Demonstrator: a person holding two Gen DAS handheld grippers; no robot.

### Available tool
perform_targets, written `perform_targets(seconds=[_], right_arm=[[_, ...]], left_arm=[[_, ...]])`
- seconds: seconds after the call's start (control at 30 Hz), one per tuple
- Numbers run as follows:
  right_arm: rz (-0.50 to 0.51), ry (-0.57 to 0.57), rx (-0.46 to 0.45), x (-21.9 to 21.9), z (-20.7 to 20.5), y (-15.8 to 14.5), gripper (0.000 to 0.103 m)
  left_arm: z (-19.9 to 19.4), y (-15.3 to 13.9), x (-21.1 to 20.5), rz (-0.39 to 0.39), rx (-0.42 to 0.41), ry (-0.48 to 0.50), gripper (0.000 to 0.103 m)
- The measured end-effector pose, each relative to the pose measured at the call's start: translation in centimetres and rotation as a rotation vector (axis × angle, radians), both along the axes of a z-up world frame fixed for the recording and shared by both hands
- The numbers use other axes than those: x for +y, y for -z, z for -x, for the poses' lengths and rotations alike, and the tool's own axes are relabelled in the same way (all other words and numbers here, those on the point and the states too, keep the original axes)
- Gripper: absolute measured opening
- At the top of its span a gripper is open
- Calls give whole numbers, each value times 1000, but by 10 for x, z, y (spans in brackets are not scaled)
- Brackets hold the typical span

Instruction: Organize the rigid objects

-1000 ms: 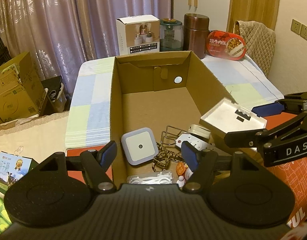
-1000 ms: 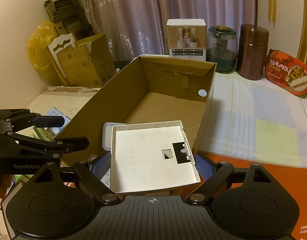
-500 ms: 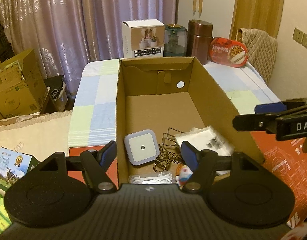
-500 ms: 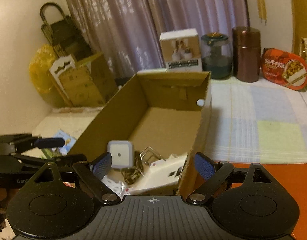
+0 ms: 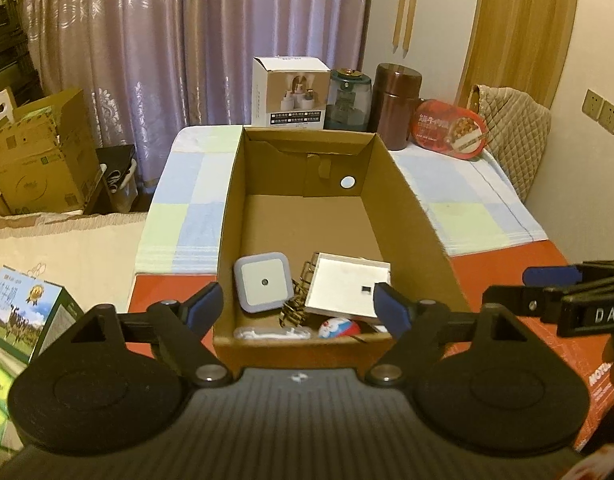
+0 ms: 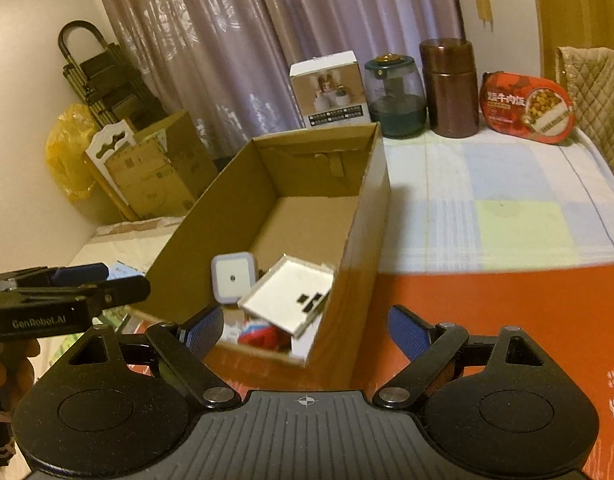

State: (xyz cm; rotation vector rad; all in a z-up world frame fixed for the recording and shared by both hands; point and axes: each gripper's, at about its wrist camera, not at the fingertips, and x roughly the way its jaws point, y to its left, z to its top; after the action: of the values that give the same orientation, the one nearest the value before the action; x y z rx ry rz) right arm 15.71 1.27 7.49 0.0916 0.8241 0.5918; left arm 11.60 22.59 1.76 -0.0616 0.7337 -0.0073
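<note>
An open cardboard box (image 5: 227,200) (image 6: 367,240) stands on a red carton. At its near end lie a white flat plate (image 5: 347,284) (image 6: 287,288), tilted on other items, a square night light (image 5: 263,280) (image 6: 231,278), a wire clip (image 5: 297,304), a red and blue ball toy (image 5: 339,328) (image 6: 263,334) and white floss picks (image 5: 267,334). My left gripper (image 5: 298,312) hangs short of the box's near wall, its jaws opening, nothing held. My right gripper (image 6: 305,330) is open and empty near the box's right corner. Each shows in the other's view: right gripper (image 5: 527,286), left gripper (image 6: 87,280).
At the back of the checked tablecloth (image 5: 467,184) stand a white product box (image 5: 291,92), a green jar (image 5: 347,100), a brown canister (image 5: 399,100) and a red food bowl (image 5: 451,128). Cardboard boxes (image 5: 39,160) sit at the left, a milk carton (image 5: 23,308) nearer.
The white plate left my right gripper and now lies in the box. Both grippers drew back and rose. The left jaws spread wider.
</note>
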Motion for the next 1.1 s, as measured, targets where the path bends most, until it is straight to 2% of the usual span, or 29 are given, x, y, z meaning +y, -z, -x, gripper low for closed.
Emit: perform_targets(seconds=[0.13,0.2,0.27,0.43,0.57,0.87,1.1], right_arm=[[13,2,-15,-5,20,-9,86],[23,4,-27,-7,29,-13,86],[30,14,-40,-11,39,-18,86],[47,7,-51,-18,60,-27,86],[67,27,-83,-26,75,-33,86],[58,75,-73,-50,97,-36,86],[67,90,-65,-61,111,-36,86]], left_arm=[[19,-9,-6,12,-8,-13,89],[28,-14,-8,25,-15,-26,97],[38,-20,-9,29,-27,-39,101],[59,-31,-16,13,-49,-64,101],[78,-35,-18,36,-69,-81,101],[108,-40,-28,18,-31,-125,101],[128,-35,-44,33,-18,-86,101]])
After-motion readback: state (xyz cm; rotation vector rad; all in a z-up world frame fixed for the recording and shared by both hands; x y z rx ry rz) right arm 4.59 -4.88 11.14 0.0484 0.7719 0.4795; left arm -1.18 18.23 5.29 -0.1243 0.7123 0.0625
